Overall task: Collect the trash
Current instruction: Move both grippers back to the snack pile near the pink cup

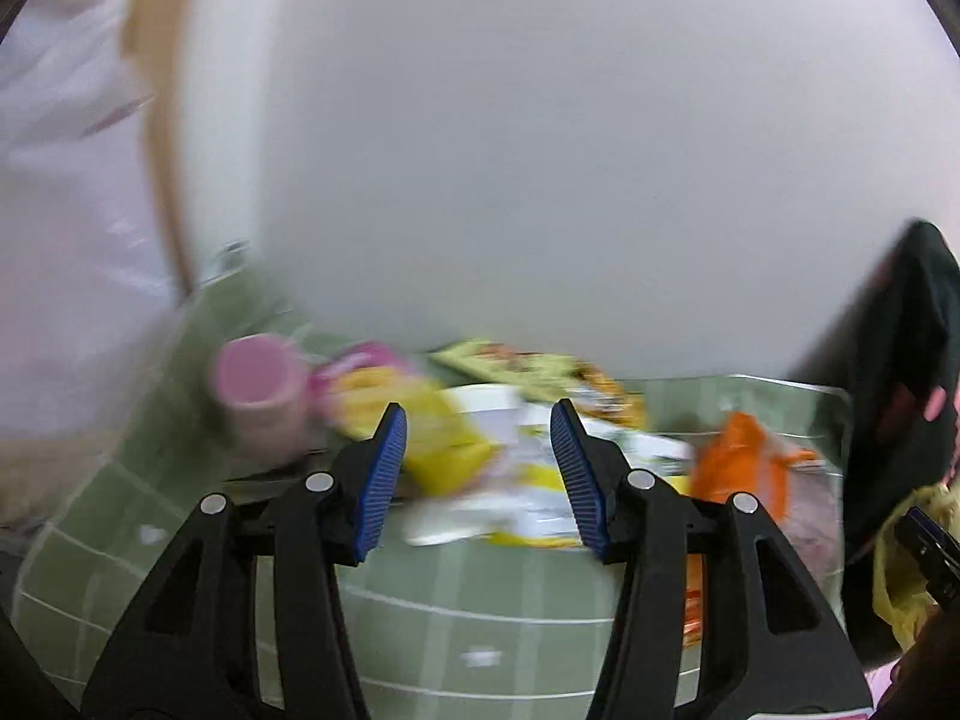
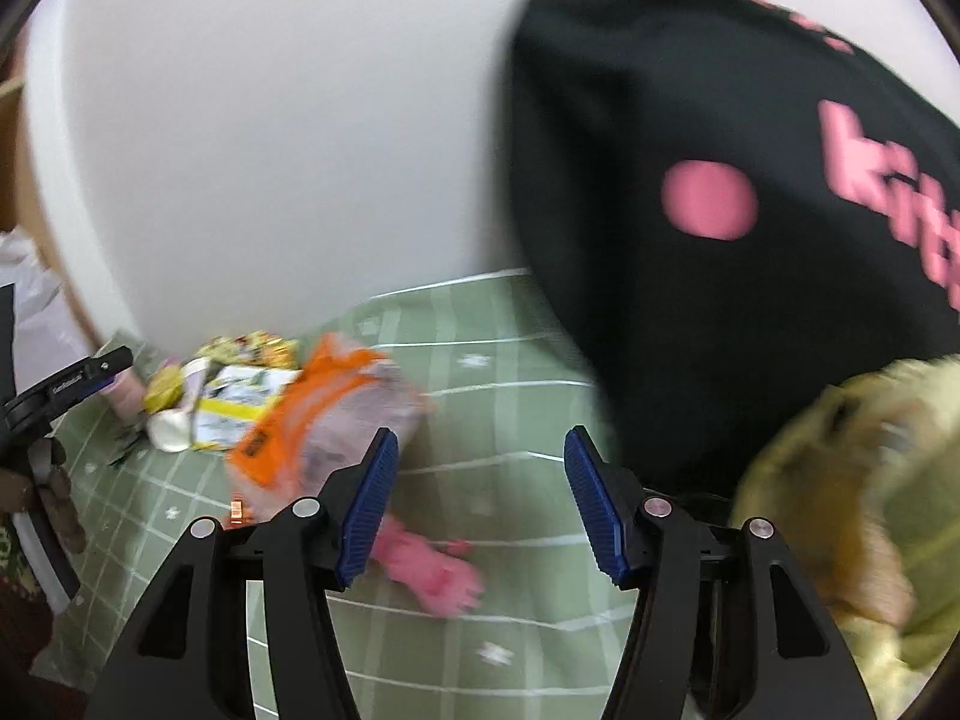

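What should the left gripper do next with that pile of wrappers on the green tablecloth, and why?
Probably ease the left gripper forward and down onto the yellow and white wrapper straight ahead. Its jaws are open with nothing between them, and that wrapper lies nearest in line, with the pink cup to its left and the orange wrapper to its right. The frame is blurred, so slow down first.

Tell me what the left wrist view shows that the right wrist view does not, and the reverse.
Only the left wrist view shows the pink cup's open mouth, left of the wrapper pile, and the left gripper's open, empty jaws from behind.

Only the right wrist view shows a crumpled pink scrap on the cloth near the right gripper, whose jaws are open and empty, and the pink lettering on the black bag.

Both show the green checked tablecloth, the orange wrapper, the yellow and white wrappers and a yellow bag.
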Tool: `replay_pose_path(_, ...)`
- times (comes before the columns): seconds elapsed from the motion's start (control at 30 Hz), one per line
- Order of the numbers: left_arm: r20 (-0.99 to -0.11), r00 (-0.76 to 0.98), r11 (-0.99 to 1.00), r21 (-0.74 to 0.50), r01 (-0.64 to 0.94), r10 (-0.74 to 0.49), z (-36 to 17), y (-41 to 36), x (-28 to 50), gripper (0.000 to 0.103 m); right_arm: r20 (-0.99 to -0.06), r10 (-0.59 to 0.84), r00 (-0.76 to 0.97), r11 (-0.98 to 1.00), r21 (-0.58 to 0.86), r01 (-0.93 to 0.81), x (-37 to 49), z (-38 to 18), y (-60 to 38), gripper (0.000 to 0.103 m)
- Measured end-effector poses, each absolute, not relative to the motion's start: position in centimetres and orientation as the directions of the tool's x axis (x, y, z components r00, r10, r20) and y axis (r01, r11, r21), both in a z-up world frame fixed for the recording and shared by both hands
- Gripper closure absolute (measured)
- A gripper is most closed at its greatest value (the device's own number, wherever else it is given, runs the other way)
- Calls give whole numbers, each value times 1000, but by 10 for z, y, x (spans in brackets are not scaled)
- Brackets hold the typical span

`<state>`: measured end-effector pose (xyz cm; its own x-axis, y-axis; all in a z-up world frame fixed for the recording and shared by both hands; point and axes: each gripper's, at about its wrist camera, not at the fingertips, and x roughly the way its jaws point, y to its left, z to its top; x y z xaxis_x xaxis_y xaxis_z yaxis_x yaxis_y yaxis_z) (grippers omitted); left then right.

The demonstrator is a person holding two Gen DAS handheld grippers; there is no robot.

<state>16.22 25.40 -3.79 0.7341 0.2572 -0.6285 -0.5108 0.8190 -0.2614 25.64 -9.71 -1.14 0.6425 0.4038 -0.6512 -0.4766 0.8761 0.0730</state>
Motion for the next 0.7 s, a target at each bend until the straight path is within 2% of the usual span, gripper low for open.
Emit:
replay_pose_path(0.23,-672,688,792,-247,-558,276,-55,289,117,55,-662,543,516,708,31,-705,262,-23,24,49)
replay_pose_path(0.43,-704,649,801,-193,-567,289,-64,294,81,55,-671,673,310,500,104,-860,262,-37,118,49)
replay_pose_path(0.53,-721,632,803,-180,-567,285,-67,298,70,55,-686,692,225,422,132,-897,258,-48,165,49)
replay_pose_path(0.7,-730,625,808,-176,-562,276,-72,301,63,55,-739,644,197,411,118,-904,263,-75,217,54)
